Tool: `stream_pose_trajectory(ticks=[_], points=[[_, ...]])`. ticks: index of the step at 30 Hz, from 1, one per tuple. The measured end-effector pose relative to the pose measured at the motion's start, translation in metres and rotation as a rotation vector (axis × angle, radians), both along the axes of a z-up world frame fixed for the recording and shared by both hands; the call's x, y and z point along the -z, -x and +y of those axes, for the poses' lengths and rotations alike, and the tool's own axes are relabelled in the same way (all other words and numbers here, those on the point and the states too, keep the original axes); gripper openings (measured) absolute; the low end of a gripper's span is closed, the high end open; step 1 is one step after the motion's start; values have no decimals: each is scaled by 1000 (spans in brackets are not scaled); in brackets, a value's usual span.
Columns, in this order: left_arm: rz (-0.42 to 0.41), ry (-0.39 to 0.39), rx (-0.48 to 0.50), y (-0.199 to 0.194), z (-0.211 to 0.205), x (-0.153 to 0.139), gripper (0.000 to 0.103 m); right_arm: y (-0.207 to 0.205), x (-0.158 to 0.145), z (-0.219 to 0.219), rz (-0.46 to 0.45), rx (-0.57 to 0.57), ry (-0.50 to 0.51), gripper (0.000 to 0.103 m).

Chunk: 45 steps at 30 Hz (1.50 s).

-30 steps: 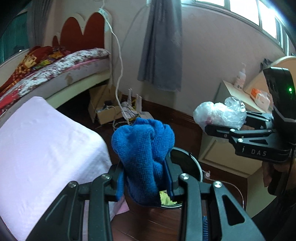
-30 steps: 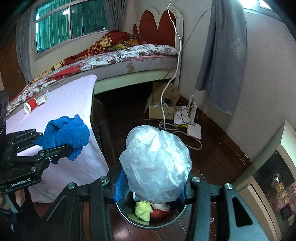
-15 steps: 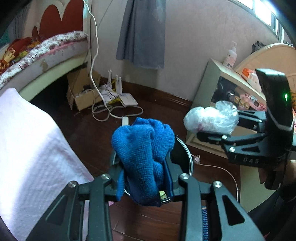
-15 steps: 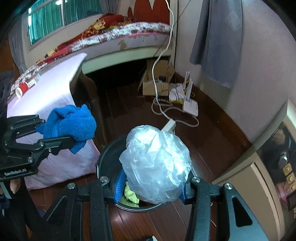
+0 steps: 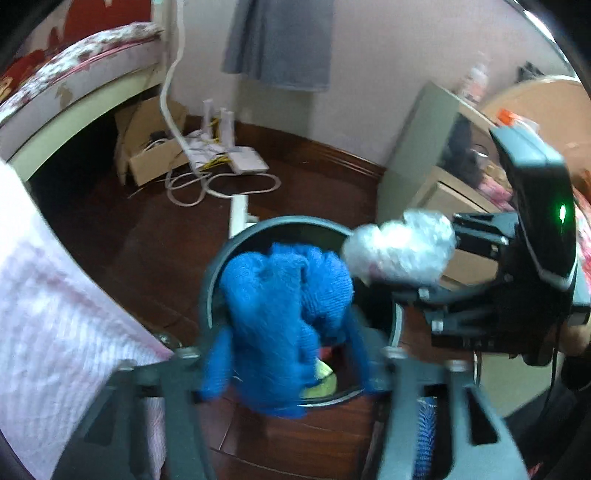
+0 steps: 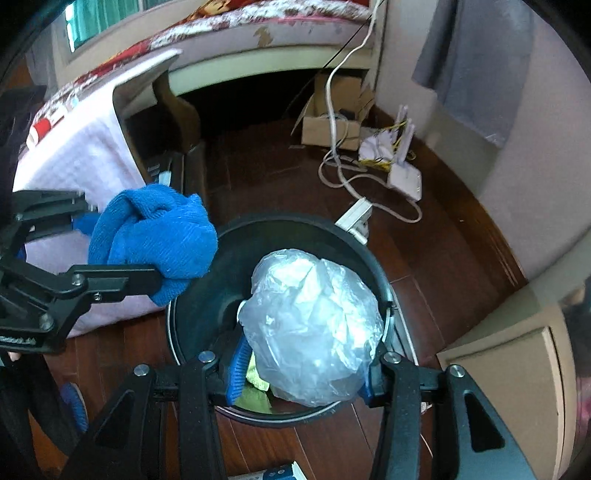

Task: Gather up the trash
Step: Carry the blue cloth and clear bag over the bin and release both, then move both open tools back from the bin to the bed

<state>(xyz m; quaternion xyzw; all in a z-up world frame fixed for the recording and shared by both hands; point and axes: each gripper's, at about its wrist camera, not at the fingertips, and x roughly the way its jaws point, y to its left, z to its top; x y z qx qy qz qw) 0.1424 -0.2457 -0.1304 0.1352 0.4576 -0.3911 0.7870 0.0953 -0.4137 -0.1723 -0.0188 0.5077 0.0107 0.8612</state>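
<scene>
My left gripper (image 5: 288, 358) is shut on a bunched blue cloth (image 5: 284, 314), held over the round dark trash bin (image 5: 236, 251) on the wooden floor. My right gripper (image 6: 301, 369) is shut on a crumpled clear plastic bag (image 6: 314, 325), held directly above the bin (image 6: 207, 306). Yellow-green trash (image 6: 255, 380) lies inside the bin. In the right wrist view the left gripper (image 6: 122, 254) with the blue cloth (image 6: 155, 240) hangs at the bin's left rim. In the left wrist view the right gripper (image 5: 436, 266) with the bag (image 5: 399, 251) hangs at the bin's right rim.
A table with a pink cloth (image 5: 55, 314) stands just left of the bin. A bed (image 6: 258, 33) lies behind. A cardboard box (image 5: 147, 155), a router, cables and a power strip (image 5: 238, 214) lie on the floor. A beige cabinet (image 6: 517, 369) stands at the right.
Both grippers have come down and tilted toward the bin, which now sits right beneath the cloth and the bag. Both still hold their loads.
</scene>
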Motion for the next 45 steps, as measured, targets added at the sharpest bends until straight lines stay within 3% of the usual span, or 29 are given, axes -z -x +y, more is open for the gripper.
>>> stream_pose_trajectory(ticks=[1, 2, 3, 5, 18, 45], points=[[13, 5, -19, -3, 4, 1, 91, -1, 8, 1, 23, 11, 51, 80], [24, 8, -39, -6, 6, 3, 97, 0, 14, -1, 30, 28, 92, 97], [21, 3, -59, -7, 9, 4, 102, 0, 17, -4, 34, 38, 104, 100], [-5, -20, -88, -6, 13, 7, 102, 1, 24, -14, 70, 84, 113, 103], [-71, -35, -163, -3, 33, -1, 102, 5, 10, -8, 48, 117, 122, 103], [-198, 24, -261, 9, 72, -66, 102, 2, -73, 29, -135, 88, 74, 103]])
